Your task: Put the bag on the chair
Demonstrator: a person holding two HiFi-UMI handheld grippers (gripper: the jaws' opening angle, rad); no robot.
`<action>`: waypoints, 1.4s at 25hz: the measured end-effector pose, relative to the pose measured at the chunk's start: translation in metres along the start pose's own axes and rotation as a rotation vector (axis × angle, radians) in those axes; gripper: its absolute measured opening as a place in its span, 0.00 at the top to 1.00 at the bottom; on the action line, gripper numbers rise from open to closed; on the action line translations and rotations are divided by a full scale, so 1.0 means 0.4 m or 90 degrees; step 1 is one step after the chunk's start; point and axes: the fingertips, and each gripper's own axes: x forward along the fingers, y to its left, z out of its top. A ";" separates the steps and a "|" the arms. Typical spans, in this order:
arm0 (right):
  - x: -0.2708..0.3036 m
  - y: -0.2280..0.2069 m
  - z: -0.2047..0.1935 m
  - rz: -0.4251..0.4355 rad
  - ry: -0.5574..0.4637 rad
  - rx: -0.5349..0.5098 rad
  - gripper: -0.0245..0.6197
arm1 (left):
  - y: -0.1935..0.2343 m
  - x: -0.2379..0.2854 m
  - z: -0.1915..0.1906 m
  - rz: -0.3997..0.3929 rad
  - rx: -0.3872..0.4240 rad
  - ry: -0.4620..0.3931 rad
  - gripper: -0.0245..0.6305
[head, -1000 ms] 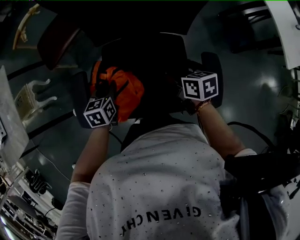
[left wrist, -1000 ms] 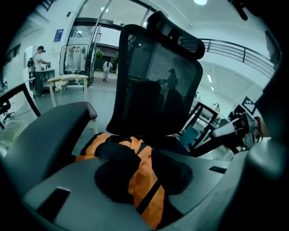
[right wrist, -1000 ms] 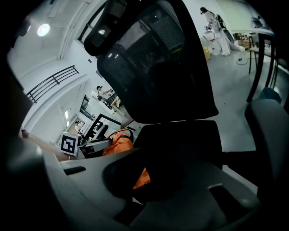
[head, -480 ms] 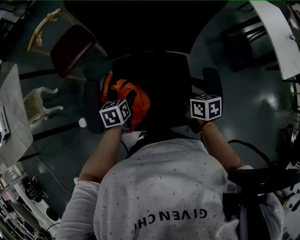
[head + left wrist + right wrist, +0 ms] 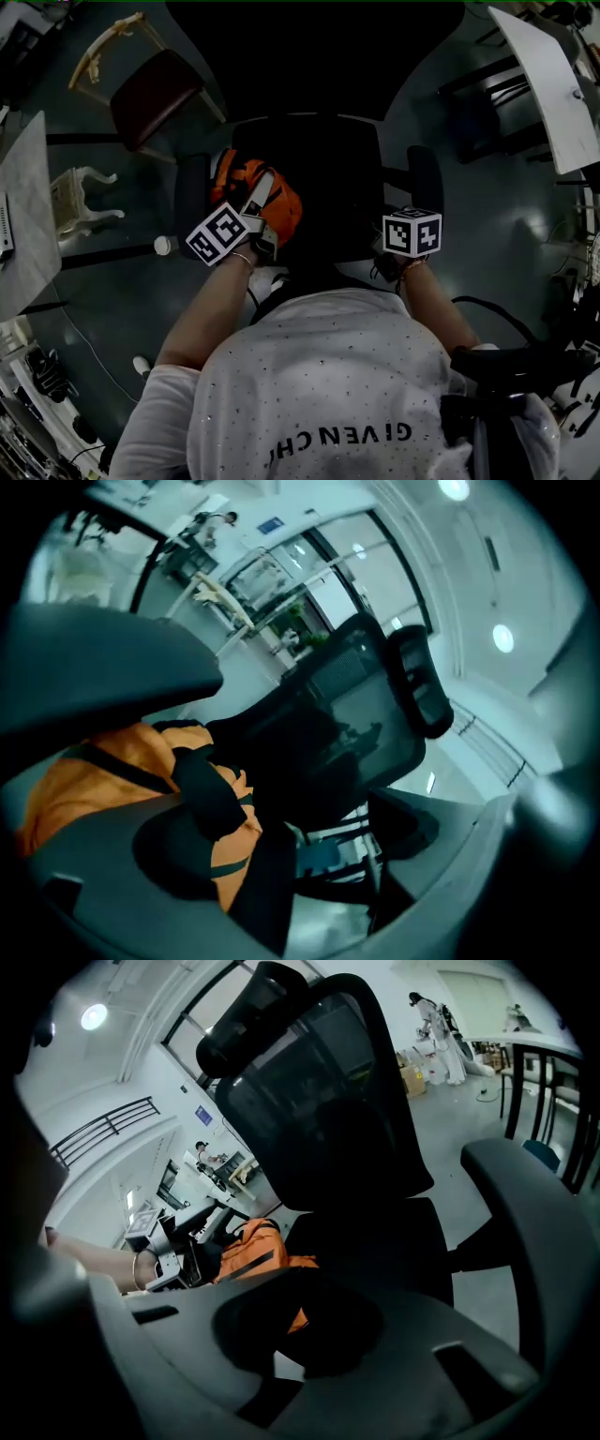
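Observation:
An orange bag [image 5: 251, 187] with black straps lies on the left part of the seat of a black office chair [image 5: 323, 159]. My left gripper [image 5: 268, 212] is at the bag's near side, its jaws opening wide. In the left gripper view the bag [image 5: 112, 780] sits low between the spread jaws, and no pad presses on it. My right gripper [image 5: 411, 234] hovers by the chair's right armrest [image 5: 424, 173], jaws apart with nothing between them. From its view the bag [image 5: 253, 1255] rests on the seat below the mesh backrest [image 5: 319, 1091].
A red-seated wooden chair [image 5: 155, 94] and a white ornate chair [image 5: 80, 202] stand to the left, beside a grey table [image 5: 19, 225]. A white desk [image 5: 548, 84] is at the upper right. Cables run over the dark floor [image 5: 497, 216].
The left gripper's jaws have spread and let go of the bag, which now rests on the seat. The left gripper has rolled over; the right gripper has drawn back slightly.

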 end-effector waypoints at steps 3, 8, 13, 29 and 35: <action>-0.006 0.004 -0.014 -0.017 0.014 -0.019 0.96 | 0.039 -0.033 0.029 -0.017 -0.139 -0.073 0.23; -0.008 0.018 -0.043 -0.045 0.028 -0.026 0.96 | 0.081 -0.082 0.023 0.013 -0.109 -0.073 0.23; -0.013 0.049 -0.069 -0.048 0.023 -0.028 0.96 | 0.050 -0.110 0.008 -0.023 -0.062 -0.038 0.31; -0.197 0.401 0.088 0.134 -0.186 -0.071 0.96 | -0.216 -0.344 0.059 -0.027 0.391 0.019 0.97; -0.358 0.607 0.257 0.169 -0.300 -0.192 0.96 | -0.419 -0.493 0.169 -0.103 0.502 -0.122 0.97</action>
